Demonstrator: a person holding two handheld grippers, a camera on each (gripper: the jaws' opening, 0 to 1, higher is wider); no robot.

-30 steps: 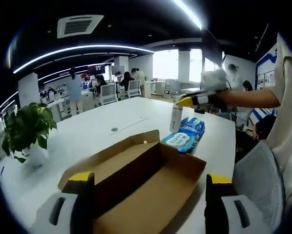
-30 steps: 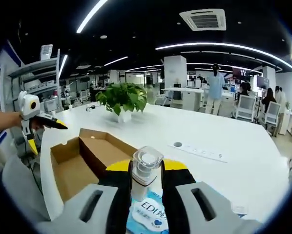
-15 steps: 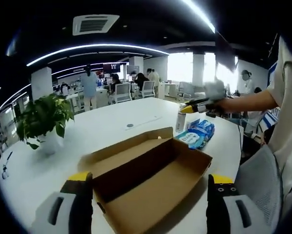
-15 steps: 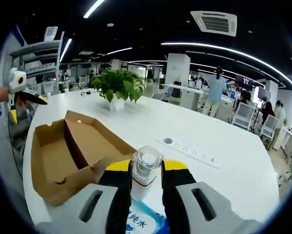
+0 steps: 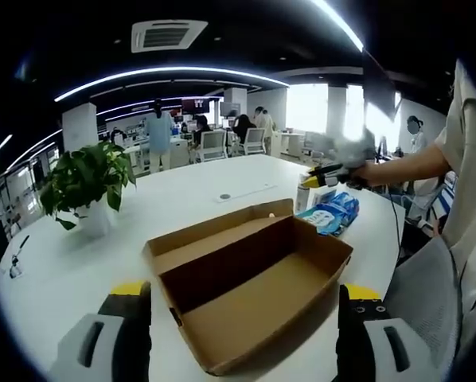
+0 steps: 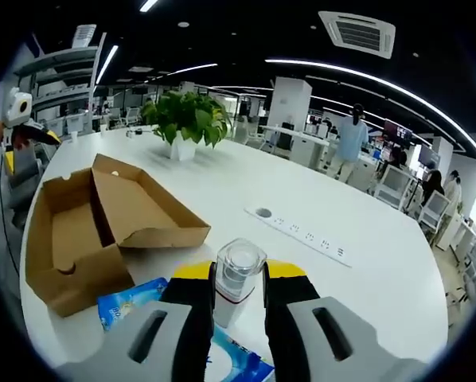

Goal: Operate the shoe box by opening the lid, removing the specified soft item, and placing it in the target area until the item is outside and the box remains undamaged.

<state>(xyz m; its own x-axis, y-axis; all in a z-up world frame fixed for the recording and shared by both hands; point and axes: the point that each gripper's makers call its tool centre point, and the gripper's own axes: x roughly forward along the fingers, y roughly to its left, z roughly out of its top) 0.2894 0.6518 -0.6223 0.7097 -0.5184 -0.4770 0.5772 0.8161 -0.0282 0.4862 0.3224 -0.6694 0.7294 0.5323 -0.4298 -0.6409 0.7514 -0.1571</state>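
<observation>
Gripping: the right gripper [image 6: 238, 296] has its yellow-tipped black jaws clenched on a small clear-capped bottle [image 6: 236, 280], which stands upright between them in the right gripper view.
Left gripper: the left gripper [image 5: 242, 318] has its jaws spread wide apart with nothing between them, one at each side of the near end of the shoe box [image 5: 250, 278] in the left gripper view.
Shoe box: a plain brown cardboard box, lid swung open and standing along the far long side; the inside is bare brown card, and no print can be read on it. It rests on the white table [image 5: 182, 199], just ahead of the left gripper.
Shoe box, other side: in the right gripper view the shoe box [image 6: 103, 219] lies to the left of the bottle, lid tilted up.
Soft item: a blue wipes pack [image 6: 130, 298] lies on the table outside the box, touching or just beside its near corner; its lettering is too small to read.
Wipes, left gripper view: the wipes pack [image 5: 333, 215] sits beyond the box's far right corner, with a white label whose text is unreadable.
Right gripper from afar: the right gripper [image 5: 321, 175] is held by a person's hand above the wipes.
Far table: a power outlet strip [image 6: 302, 239] is set in the tabletop, and a potted plant [image 6: 184, 123] stands beyond.
</observation>
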